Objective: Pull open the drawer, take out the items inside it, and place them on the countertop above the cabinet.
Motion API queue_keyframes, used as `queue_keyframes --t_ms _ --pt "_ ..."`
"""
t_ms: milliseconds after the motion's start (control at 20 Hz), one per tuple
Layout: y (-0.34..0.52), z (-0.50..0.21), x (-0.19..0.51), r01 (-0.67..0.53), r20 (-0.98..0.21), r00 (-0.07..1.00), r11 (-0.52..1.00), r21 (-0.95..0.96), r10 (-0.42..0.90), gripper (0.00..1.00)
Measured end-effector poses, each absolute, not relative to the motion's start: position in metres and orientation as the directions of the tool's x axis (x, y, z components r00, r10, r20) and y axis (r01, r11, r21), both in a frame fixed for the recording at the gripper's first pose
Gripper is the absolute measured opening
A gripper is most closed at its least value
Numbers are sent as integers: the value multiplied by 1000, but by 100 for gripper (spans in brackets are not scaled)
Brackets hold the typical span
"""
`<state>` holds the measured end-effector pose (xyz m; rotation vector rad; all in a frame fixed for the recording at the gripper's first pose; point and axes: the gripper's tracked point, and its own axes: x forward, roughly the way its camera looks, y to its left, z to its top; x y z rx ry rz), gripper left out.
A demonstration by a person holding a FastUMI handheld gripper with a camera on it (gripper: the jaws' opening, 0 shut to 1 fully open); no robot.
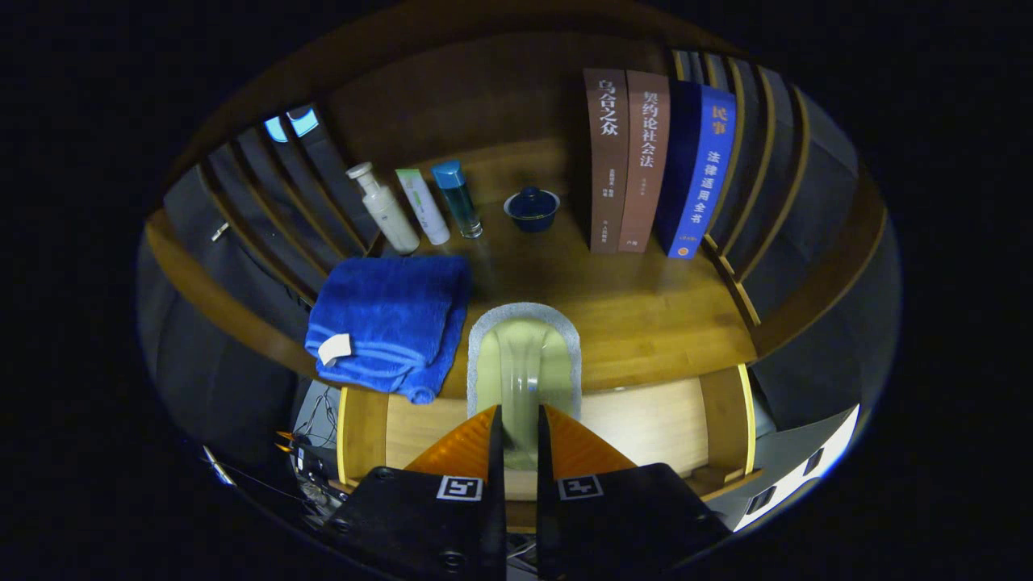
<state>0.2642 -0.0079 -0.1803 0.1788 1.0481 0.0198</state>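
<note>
My gripper (520,415) is shut on a pale green pad with a grey rim (524,343). Both fingers pinch the raised strip that runs down its middle. The pad hangs over the front edge of the wooden countertop (654,311). Below it the drawer (646,424) stands pulled open, and its light wooden bottom shows on both sides of my fingers. A folded blue towel (387,323) lies on the countertop just left of the pad, with one corner drooping over the edge.
At the back of the countertop stand a white bottle (383,208), a white and green tube (424,206), a blue bottle (457,198) and a dark blue lidded cup (532,208). Three upright books (658,161) stand at the back right. Slatted side rails flank the countertop.
</note>
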Motion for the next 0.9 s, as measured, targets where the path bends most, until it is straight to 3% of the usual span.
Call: queue_keyframes --t_ms 350,900 --pt "-12 -227 319 80 -911 402 988 132 89 19" --pt "-12 -245 346 58 -914 400 994 97 66 19"
